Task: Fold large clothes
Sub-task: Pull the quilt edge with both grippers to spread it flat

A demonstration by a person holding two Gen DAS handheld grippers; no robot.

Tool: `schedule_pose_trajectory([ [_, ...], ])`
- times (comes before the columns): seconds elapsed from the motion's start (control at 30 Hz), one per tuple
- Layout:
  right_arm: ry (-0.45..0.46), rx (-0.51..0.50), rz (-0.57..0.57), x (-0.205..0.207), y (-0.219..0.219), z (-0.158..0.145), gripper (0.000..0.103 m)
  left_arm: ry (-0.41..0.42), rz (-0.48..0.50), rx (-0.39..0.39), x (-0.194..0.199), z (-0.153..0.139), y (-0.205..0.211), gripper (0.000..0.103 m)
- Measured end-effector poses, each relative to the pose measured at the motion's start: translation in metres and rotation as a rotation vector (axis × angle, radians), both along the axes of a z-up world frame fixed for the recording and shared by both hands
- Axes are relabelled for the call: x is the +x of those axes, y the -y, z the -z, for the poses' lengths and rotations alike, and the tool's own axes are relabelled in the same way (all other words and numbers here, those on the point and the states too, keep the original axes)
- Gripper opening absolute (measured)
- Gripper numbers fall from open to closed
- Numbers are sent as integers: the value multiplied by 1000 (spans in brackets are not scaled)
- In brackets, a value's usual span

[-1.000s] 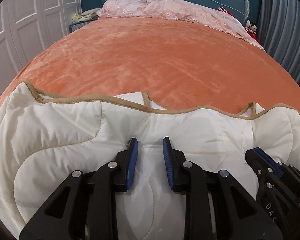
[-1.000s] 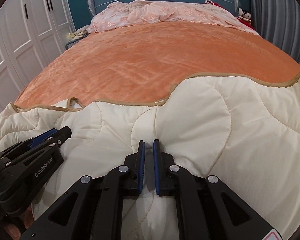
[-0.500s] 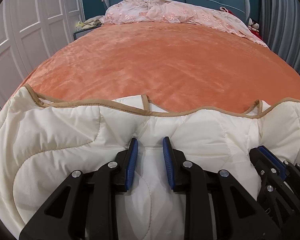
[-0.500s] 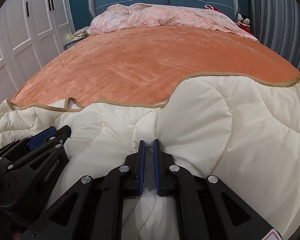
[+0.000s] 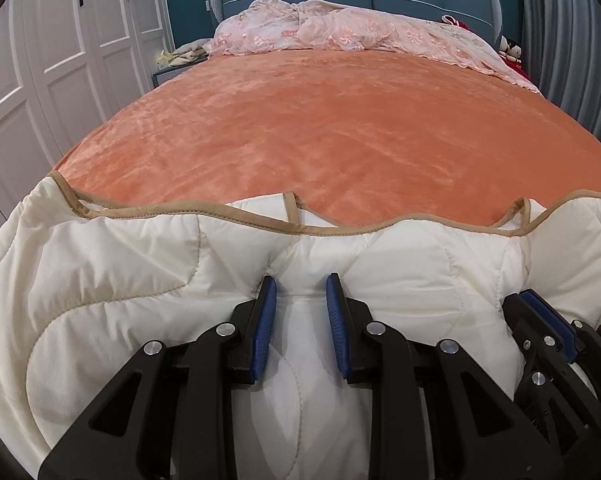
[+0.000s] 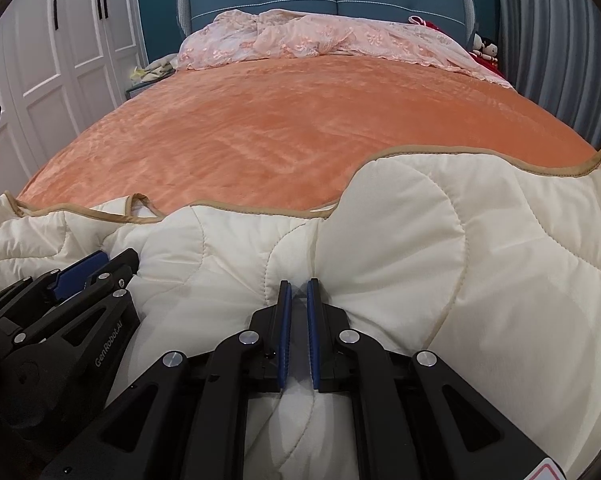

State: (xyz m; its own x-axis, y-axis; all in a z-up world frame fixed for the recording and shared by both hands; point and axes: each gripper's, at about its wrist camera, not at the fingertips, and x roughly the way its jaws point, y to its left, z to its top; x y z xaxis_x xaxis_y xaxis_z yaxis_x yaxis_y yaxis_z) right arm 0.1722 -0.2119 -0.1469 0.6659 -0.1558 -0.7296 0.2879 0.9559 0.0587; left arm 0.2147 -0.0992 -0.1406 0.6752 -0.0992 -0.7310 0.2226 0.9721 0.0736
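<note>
quilt [image 5: 100, 280]: cream padded cloth, stitched, matt, tan binding
blanket [image 5: 320, 140]: orange plush, soft sheen
gripper pads [image 5: 265, 320]: blue ribbed
wardrobe [image 5: 40, 60]: white, smooth

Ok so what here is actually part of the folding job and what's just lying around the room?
Part of the job:
- cream quilt
- left gripper, clamped on a fold of it
- right gripper, pinching it too

Just lying about:
- orange blanket underneath
- pink lace cover by the headboard
- soft toys in the corner
</note>
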Motion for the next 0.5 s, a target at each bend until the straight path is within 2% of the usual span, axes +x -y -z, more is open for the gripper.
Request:
schedule_pose_trajectory([
  [0.2, -22, 6, 0, 5, 0, -3, 6, -26, 1, 20, 4, -3, 3, 25],
  [0.3, -76, 15, -10, 4, 1, -20, 8, -96, 13, 3, 5, -18, -5, 26],
  [0.33, -73, 24, -4, -3, 0, -30, 10, -121, 2, -25, 1, -28, -14, 26],
  [0.37, -33, 68, 1, -22, -1, -47, 14, -133, -11, -64, -6, -36, -23, 28],
  [0.4, -8, 102, -2, -38, -4, -57, 14, -142, -28, -110, -18, -47, -37, 34],
  [0.43, 0, 124, -12, -56, -9, -65, 14, -150, -36, -139, -32, -55, -50, 35],
  [0.5, -11, 134, -33, -81, -20, -68, 14, -160, -55, -157, -61, -63, -69, 35],
])
